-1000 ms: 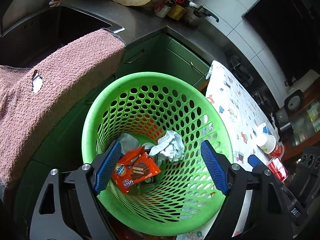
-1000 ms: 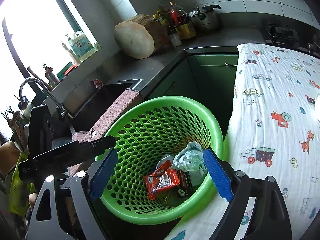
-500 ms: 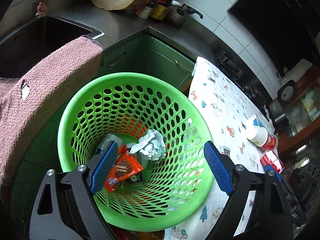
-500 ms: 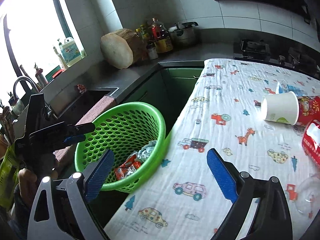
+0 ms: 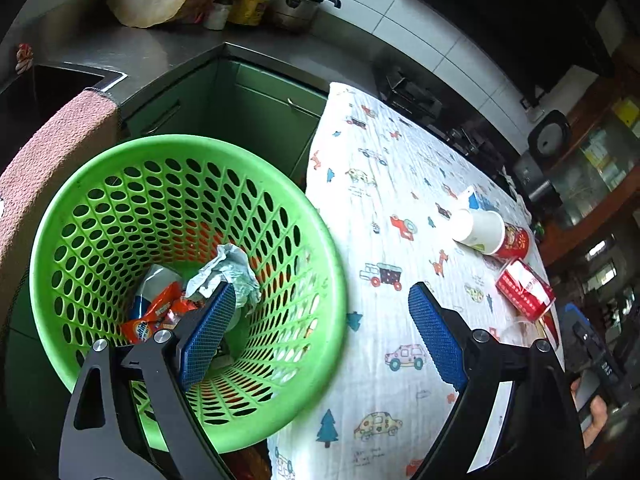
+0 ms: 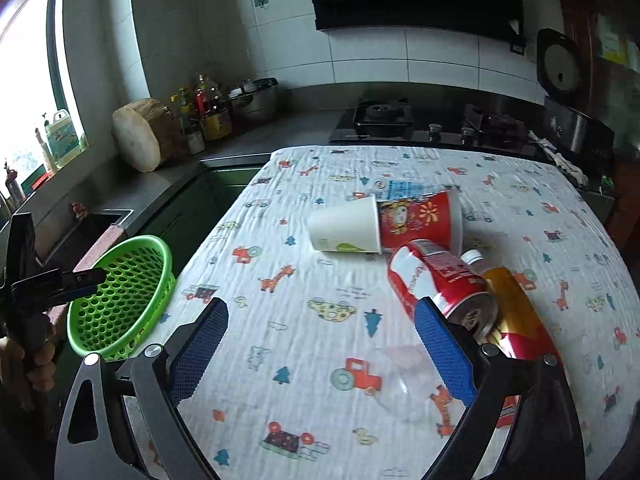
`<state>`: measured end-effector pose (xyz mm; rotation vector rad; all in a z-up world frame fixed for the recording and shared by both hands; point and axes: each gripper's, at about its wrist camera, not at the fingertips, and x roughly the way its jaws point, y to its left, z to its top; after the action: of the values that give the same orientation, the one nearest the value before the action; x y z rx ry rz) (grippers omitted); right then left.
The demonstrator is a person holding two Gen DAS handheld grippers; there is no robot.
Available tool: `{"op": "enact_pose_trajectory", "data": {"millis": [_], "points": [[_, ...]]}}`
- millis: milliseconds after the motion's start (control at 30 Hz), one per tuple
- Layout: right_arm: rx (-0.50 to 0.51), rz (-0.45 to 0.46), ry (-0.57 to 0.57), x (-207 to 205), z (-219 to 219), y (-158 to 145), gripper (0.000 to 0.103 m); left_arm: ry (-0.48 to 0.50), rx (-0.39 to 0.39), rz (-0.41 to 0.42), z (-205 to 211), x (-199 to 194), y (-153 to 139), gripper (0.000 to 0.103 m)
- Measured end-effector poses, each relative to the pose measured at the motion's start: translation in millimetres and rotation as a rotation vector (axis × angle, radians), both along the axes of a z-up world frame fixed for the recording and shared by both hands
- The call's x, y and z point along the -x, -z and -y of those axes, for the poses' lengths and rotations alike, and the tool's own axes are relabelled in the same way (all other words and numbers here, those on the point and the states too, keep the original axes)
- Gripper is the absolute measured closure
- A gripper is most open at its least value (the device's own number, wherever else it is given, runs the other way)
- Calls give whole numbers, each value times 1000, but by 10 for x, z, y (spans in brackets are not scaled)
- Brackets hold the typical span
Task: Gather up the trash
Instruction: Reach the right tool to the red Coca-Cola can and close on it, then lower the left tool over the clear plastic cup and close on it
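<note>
Jaws apart — red can (image 6: 440, 280) dented.

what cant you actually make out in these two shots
- Basket bottom, left wrist view: the gripper's left finger covers part of the wrappers.
- Clear plastic cup, right wrist view: see-through and blurred, outline uncertain.
- Gold pack, right wrist view: partly behind the red can and the right finger.
- Label text: too small to read.
</note>
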<state>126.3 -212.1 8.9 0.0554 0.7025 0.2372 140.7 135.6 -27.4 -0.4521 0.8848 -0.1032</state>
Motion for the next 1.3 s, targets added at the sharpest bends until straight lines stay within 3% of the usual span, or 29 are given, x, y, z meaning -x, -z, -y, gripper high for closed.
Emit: {"op": "enact_pose_trajectory", "data": {"millis": [233, 800, 933, 1000, 1300], "points": [[119, -106, 54, -473, 398, 59, 12, 107, -40, -3, 453, -111, 22, 16], [435, -294, -94, -1157, 127, 540, 19, 334, -130, 7, 1147, -321, 119, 16], [507, -305, -104, -1157, 90, 644, 29, 380, -144, 17, 1302, -341, 135, 16], [500, -308, -109, -1140, 100, 652, 34, 404, -146, 21, 1385, -353, 145, 16], [387, -269, -93, -1004, 184, 454, 35, 544, -134, 40, 1828, -349, 209, 16]]}}
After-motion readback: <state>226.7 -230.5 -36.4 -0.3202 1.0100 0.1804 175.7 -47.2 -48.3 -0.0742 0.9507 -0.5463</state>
